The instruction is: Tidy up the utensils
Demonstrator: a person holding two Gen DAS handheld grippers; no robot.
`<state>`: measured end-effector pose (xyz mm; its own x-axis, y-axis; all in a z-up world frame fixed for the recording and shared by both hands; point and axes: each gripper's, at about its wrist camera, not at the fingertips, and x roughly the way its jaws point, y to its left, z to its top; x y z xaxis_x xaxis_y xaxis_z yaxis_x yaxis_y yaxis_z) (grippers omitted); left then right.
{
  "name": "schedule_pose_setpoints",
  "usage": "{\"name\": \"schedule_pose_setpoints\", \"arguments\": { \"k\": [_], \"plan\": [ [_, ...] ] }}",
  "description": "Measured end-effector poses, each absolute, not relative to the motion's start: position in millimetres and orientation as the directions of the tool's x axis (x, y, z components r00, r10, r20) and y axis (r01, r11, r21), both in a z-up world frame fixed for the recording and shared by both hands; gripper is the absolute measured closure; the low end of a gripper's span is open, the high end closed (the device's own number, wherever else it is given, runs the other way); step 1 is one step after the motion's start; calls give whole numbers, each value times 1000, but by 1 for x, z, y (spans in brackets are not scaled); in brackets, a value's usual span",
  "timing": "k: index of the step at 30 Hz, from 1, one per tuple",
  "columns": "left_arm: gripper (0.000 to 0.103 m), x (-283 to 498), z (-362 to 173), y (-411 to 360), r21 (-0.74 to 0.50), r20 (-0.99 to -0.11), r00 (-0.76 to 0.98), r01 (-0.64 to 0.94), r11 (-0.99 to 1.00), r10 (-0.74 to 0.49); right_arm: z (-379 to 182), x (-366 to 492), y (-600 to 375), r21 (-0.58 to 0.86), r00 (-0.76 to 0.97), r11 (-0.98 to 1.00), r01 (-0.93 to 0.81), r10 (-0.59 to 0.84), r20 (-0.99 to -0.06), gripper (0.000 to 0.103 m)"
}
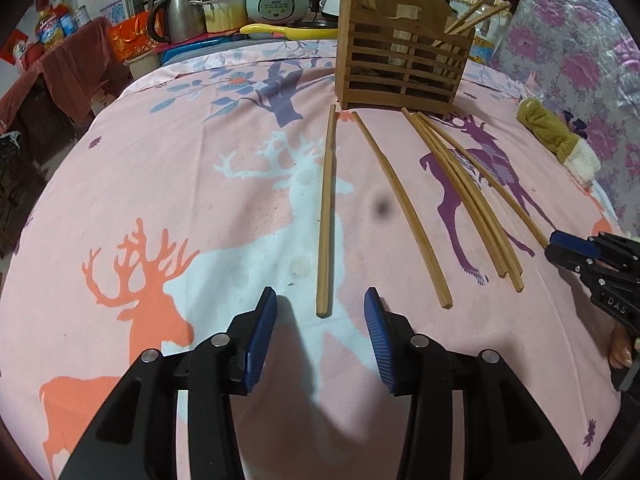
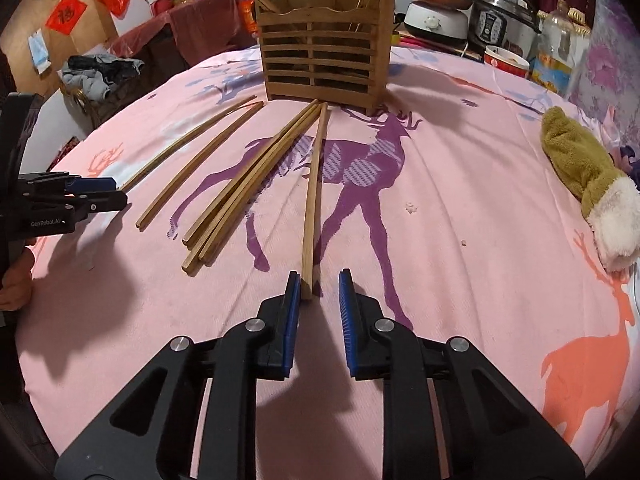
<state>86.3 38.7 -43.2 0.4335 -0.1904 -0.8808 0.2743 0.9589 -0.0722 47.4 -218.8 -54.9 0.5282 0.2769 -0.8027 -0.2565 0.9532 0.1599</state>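
While I look along my left claw (image 1: pixel 320 334), its ribbed blue pads (image 1: pixel 262 334) stand apart with nothing between them, released over the pink cloth (image 1: pixel 160 184), a soft fabric printed with deer in orange, white and purple. Just ahead of the gap lies one straight wooden chopstick (image 1: pixel 326 208), square in section, its near end short of the pads. Next to it rests a slightly bowed stick (image 1: pixel 404 208), then a loose bundle of thin sticks (image 1: pixel 468 196) fanned across the purple deer. All of them point toward the slatted wooden holder (image 1: pixel 400 68), a boxy rack standing upright at the far side of the cloth with a few sticks already leaning out of its top.

Farther right, my right claw (image 2: pixel 319 292) hangs low over a single chopstick (image 2: pixel 314 192); the stick's near end sits between the blue pads, against the left one, while the right pad stands clear, so the grip is not clenched. At the far right edge lies a fuzzy olive mitten (image 2: pixel 580 172) with a white cuff.
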Motion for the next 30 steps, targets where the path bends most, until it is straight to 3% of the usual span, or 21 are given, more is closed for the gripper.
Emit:
{"name": "schedule_pose_setpoints", "arguments": {
  "k": [5,8,12,15,22,30],
  "plan": [
    [63,89,-44,34,-40,-881,443,275,961,-164,-56,48,-218,160,522,952,-259,278,-806,80],
    [71,94,-45,31,-18,-881,451,275,961,-146,-56,50,-219,168,519,951,-258,283,-806,79],
    [97,92,-45,27,-7,-877,456,300,954,-150,-57,50,-220,174,517,951,-257,288,-806,82],
    [97,86,-45,24,1,-875,459,317,948,-153,-56,49,-219,179,515,947,-268,298,-804,96],
    [97,75,-26,27,-32,-831,517,322,946,-204,-47,42,-216,148,564,950,-276,285,-775,97],
    [97,64,9,23,3,-764,614,310,951,-198,-10,32,-233,181,681,951,-251,306,-665,97]
  ]
}}
